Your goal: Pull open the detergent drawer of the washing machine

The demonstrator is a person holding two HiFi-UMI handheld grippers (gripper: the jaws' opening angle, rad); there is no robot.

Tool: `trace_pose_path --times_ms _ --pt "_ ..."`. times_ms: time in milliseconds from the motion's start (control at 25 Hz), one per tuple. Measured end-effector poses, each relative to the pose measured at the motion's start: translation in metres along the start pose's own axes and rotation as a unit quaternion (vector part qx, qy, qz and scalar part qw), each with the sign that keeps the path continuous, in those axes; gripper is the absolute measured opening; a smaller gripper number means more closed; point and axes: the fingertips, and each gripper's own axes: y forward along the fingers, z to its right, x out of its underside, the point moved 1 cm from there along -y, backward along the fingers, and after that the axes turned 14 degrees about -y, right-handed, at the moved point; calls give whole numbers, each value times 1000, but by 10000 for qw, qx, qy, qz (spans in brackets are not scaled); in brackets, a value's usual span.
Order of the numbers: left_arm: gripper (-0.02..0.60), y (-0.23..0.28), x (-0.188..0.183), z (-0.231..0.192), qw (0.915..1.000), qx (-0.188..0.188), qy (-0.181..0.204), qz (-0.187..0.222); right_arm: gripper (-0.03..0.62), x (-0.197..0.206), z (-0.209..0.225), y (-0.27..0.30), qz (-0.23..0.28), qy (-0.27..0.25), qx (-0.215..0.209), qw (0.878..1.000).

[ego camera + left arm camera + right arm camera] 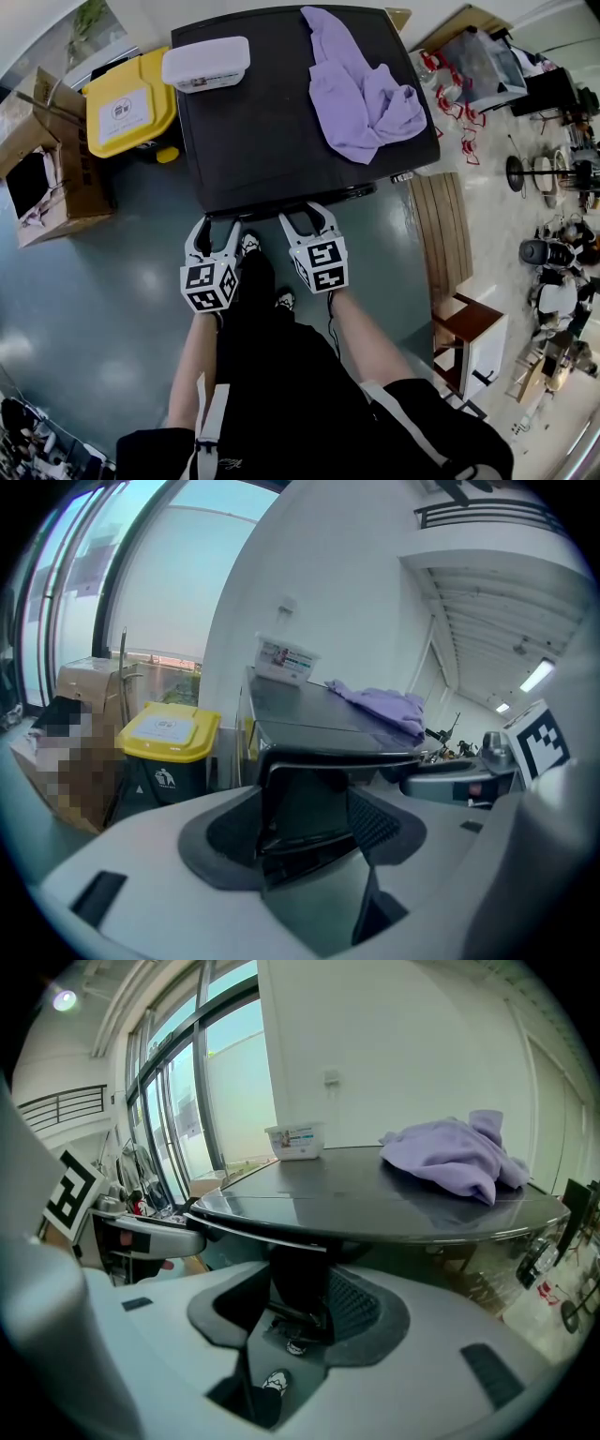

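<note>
My left gripper (218,227) has its fingers spread, straddling a dark front panel that I take to be the detergent drawer (305,803), tucked under the washing machine's (272,122) top edge and apparently not yet pulled out; I see no pinch on it. My right gripper (306,216), just beside it, is likewise spread around a dark part of the front I cannot name. My worry is closing on the overhanging top instead of the drawer lip, so the pull slips off, or a jerk shaking the purple cloth (361,103) beyond the right fingers. Beyond the left fingers a white box (206,64) sits lidded, contents hidden. Farther left, a yellow-lidded bin (131,108) is closed, and an open cardboard box (47,178) holds something dark
</note>
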Motion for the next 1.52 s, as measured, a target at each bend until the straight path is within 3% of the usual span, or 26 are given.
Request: trace_pose_path --times_ms 720,920,1120,1360,1520 --pt "282 -8 6 5 9992 -39 372 -135 190 6 -6 -11 54 25 37 10000" --pt "282 -6 7 6 9988 168 453 -66 196 6 -6 -11 250 -3 -125 9996" --pt "284 -5 9 5 9985 287 475 -21 253 13 -13 -2 184 -401 -554 9975" --pt "285 0 10 4 9956 629 650 -244 221 14 -10 3 191 -396 -568 9974" --pt "285 1 10 3 9948 617 729 -347 213 13 -8 2 214 -357 -563 9975"
